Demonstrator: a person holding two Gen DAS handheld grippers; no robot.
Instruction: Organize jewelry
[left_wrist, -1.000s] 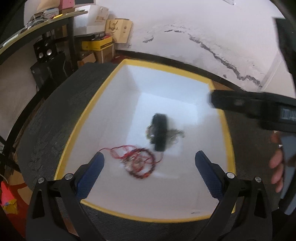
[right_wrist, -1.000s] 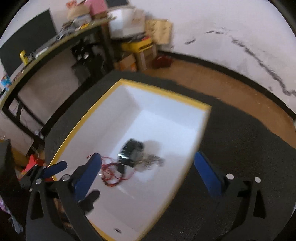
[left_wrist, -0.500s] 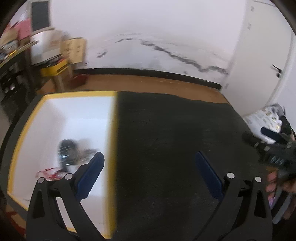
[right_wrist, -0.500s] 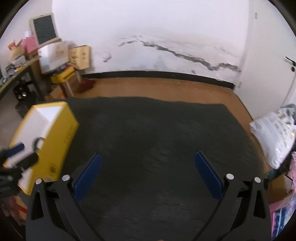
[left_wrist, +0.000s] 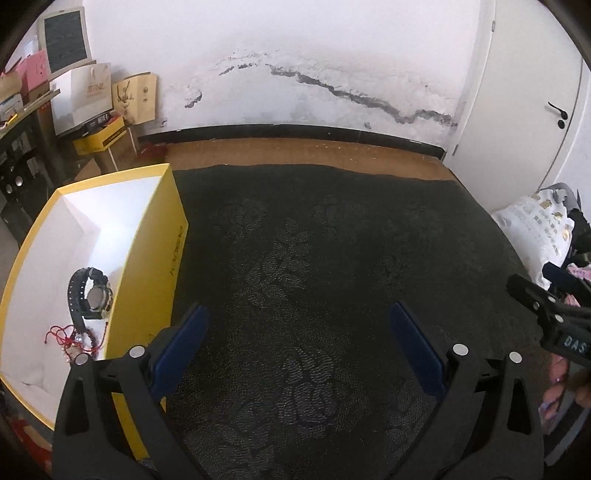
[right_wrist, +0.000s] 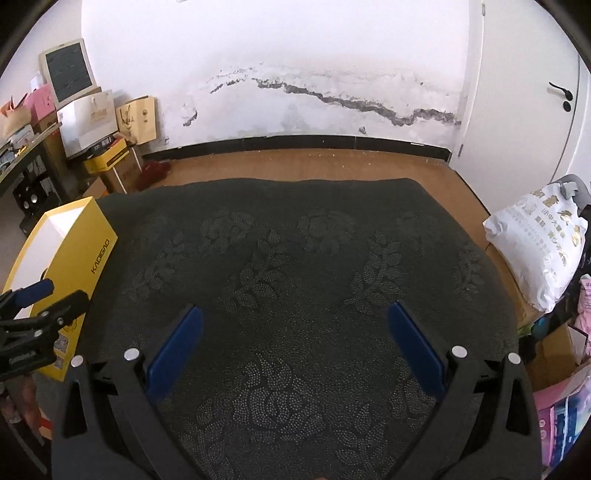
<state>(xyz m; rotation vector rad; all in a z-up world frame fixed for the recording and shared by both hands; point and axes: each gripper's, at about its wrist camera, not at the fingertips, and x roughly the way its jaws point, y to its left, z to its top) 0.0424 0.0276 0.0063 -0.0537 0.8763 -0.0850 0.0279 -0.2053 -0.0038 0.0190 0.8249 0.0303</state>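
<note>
A yellow box (left_wrist: 155, 258) with a white inside stands at the left edge of the dark floral cloth (left_wrist: 314, 277). In it lie a black watch (left_wrist: 88, 295) and a red bead bracelet with red cord (left_wrist: 74, 341). My left gripper (left_wrist: 297, 339) is open and empty above the cloth, right of the box. My right gripper (right_wrist: 295, 339) is open and empty above the middle of the cloth. The box also shows at the left in the right wrist view (right_wrist: 79, 251), its contents hidden.
The cloth (right_wrist: 314, 277) covers a table. A wooden floor and a cracked white wall (right_wrist: 295, 92) lie beyond. Shelves with boxes and bags (right_wrist: 92, 122) stand at the far left. A white sack (right_wrist: 535, 240) lies at the right, near a door.
Both grippers have pulled back from above the box and swung right to face the cloth. The watch, falling a second ago, now rests in the box beside the bracelet.
</note>
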